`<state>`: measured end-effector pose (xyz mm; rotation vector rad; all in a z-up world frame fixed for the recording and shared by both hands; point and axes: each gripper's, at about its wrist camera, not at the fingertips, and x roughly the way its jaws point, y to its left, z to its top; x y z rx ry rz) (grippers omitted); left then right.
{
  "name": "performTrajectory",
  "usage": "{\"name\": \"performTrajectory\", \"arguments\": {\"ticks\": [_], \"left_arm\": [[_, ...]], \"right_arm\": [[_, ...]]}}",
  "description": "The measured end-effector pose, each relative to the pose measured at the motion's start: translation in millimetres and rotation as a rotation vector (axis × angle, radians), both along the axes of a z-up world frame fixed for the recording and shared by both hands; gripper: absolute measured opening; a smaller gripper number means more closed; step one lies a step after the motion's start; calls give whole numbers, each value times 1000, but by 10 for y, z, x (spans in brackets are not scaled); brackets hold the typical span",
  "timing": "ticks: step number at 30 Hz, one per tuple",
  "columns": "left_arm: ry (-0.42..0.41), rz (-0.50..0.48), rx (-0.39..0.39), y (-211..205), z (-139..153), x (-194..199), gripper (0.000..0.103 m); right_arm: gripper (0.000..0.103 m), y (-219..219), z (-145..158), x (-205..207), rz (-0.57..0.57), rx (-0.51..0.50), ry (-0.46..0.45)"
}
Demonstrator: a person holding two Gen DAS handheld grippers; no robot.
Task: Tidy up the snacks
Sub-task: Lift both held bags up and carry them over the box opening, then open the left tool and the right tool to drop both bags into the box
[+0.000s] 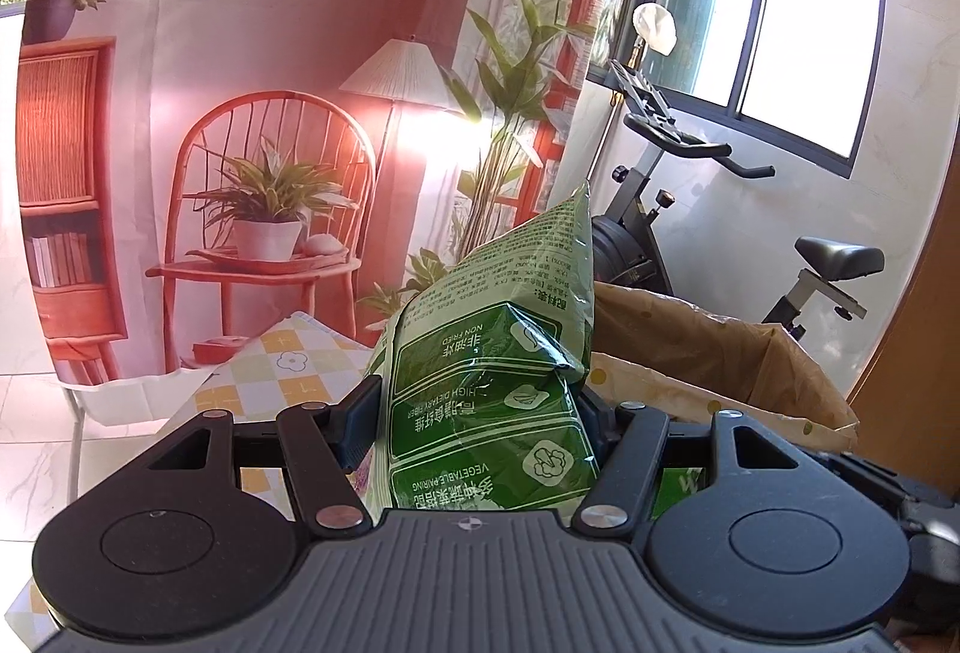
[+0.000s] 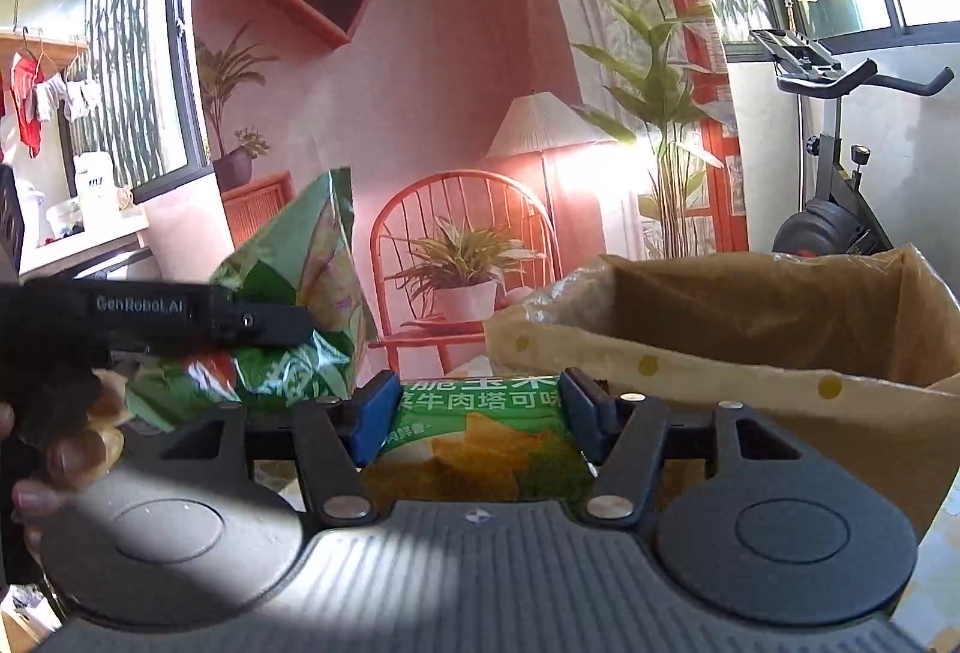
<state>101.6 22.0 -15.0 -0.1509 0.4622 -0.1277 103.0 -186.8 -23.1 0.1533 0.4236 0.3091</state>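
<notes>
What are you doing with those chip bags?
A person is sorting snacks with a tool in each hand. The left tool grips a green snack bag held upright. The right tool grips another green chip bag. Both are held up beside an open brown paper bag with yellow dots. Neither snack is in it yet.

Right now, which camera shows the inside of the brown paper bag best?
The right wrist view: the brown paper bag gapes open toward it, inner wall visible. The left wrist view catches only its rim, partly behind the green snack packet.
</notes>
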Motion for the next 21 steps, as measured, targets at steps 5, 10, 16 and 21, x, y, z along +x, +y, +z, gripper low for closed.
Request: {"name": "performTrajectory", "arguments": {"ticks": [5,10,16,21], "left_arm": [[45,6,-3,60,-173,-4,66],[82,18,6,188,-341,-43,66],[107,43,-7,347,-408,-16,66],[78,34,-22,314,-297,28,66]], "right_arm": [[61,298,-628,-45,5,-90,125],[61,543,-1120,-62,16,-127,225],[61,670,-1146,-79,19,-139,216],[61,607,-657,-40,16,-140,68]]}}
